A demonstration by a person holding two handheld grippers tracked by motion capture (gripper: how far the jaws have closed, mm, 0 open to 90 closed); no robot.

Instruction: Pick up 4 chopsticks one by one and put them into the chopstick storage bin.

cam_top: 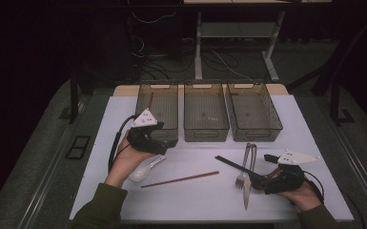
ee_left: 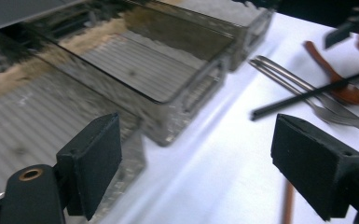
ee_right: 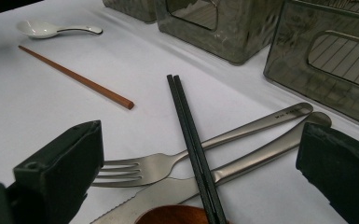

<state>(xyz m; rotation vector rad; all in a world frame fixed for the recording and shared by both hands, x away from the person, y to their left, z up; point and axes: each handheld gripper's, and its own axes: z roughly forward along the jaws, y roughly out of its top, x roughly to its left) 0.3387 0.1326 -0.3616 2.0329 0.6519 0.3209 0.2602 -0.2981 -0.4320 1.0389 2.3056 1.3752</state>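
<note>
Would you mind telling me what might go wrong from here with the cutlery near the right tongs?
1. The black chopsticks lie across the fork and knife; lifting one may drag the others.
2. The wooden spoon sits close under the open right tongs, so they could catch it instead.

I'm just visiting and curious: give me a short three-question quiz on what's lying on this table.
1. How many clear bins stand in the row?
2. True or false: the black chopsticks lie across the fork and the knife.
3. Which lies nearest the white spoon? A) brown chopstick B) fork C) knife

Key: 1. Three. 2. True. 3. A.
</note>
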